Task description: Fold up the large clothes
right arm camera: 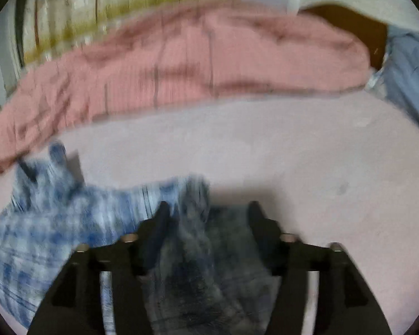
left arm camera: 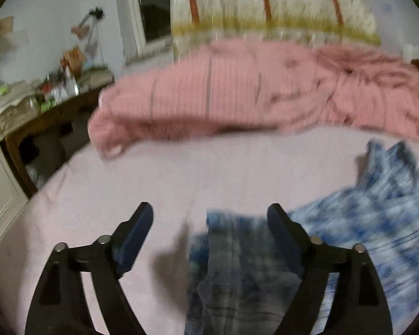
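A blue and white plaid garment [left arm camera: 377,223] lies crumpled on the pale pink bed sheet [left arm camera: 181,173]. My left gripper [left arm camera: 209,217] is open above the garment's left end, a fold of cloth [left arm camera: 237,265] between and below its fingers. In the right wrist view the garment [right arm camera: 56,223] spreads to the left. My right gripper [right arm camera: 208,212] is open over its right end, cloth [right arm camera: 198,265] between the fingers. Both views are motion-blurred, so I cannot tell whether the fingers touch the cloth.
A rumpled pink blanket [left arm camera: 237,92] lies across the far side of the bed, also in the right wrist view [right arm camera: 195,61]. A cluttered wooden table [left arm camera: 42,103] stands at the left. A blue pillow [right arm camera: 410,78] sits at the far right. A curtain [left arm camera: 265,2] hangs behind.
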`<action>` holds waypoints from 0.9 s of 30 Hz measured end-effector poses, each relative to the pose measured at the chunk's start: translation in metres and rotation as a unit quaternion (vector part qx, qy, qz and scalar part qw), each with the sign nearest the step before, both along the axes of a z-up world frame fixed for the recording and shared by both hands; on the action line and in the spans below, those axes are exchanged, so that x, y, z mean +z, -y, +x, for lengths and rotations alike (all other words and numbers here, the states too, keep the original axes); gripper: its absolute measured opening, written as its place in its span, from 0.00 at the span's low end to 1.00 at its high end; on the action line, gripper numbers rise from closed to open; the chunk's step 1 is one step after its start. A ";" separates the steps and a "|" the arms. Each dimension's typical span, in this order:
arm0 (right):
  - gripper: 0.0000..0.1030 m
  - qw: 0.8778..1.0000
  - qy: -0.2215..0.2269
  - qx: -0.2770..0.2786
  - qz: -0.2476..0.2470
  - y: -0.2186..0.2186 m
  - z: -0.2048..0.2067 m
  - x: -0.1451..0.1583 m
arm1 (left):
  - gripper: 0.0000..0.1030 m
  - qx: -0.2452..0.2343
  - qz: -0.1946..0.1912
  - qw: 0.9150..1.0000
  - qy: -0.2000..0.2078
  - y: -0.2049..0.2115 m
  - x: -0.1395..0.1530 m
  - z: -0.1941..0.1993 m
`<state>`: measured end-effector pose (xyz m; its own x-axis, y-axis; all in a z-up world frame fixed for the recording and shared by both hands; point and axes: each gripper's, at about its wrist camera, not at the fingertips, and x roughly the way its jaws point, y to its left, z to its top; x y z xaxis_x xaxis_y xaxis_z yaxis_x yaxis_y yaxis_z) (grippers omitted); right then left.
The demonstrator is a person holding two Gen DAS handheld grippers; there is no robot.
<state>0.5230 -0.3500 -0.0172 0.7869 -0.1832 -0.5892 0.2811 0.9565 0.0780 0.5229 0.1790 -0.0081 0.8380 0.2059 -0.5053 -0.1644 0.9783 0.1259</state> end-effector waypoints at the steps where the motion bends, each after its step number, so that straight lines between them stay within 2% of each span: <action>1: 0.78 1.000 0.023 -0.006 -0.006 0.000 -0.008 0.010 | 0.91 -0.008 -0.005 1.000 0.019 0.002 0.010 -0.007; 3: 0.79 0.999 0.053 -0.007 -0.009 0.000 -0.022 0.029 | 1.00 -0.020 -0.007 0.999 0.046 0.009 0.026 -0.020; 5: 0.85 0.997 0.078 0.004 -0.006 -0.004 -0.035 0.048 | 1.00 -0.028 -0.006 0.997 0.067 0.019 0.042 -0.030; 9: 0.85 0.994 0.111 0.026 0.004 -0.016 -0.059 0.076 | 1.00 -0.054 -0.022 0.994 0.094 0.037 0.066 -0.053; 14: 1.00 0.988 0.137 0.073 0.020 -0.040 -0.086 0.104 | 1.00 -0.088 -0.032 0.990 0.107 0.071 0.088 -0.077; 21: 1.00 0.982 0.143 0.110 -0.046 -0.097 -0.111 0.123 | 1.00 -0.108 -0.020 0.987 0.117 0.096 0.089 -0.090; 25: 1.00 0.982 0.141 0.120 -0.035 -0.109 -0.121 0.122 | 1.00 -0.129 -0.031 0.983 0.127 0.101 0.089 -0.094; 27: 1.00 0.985 0.121 0.117 -0.021 -0.110 -0.122 0.112 | 1.00 -0.142 -0.033 0.982 0.119 0.105 0.087 -0.092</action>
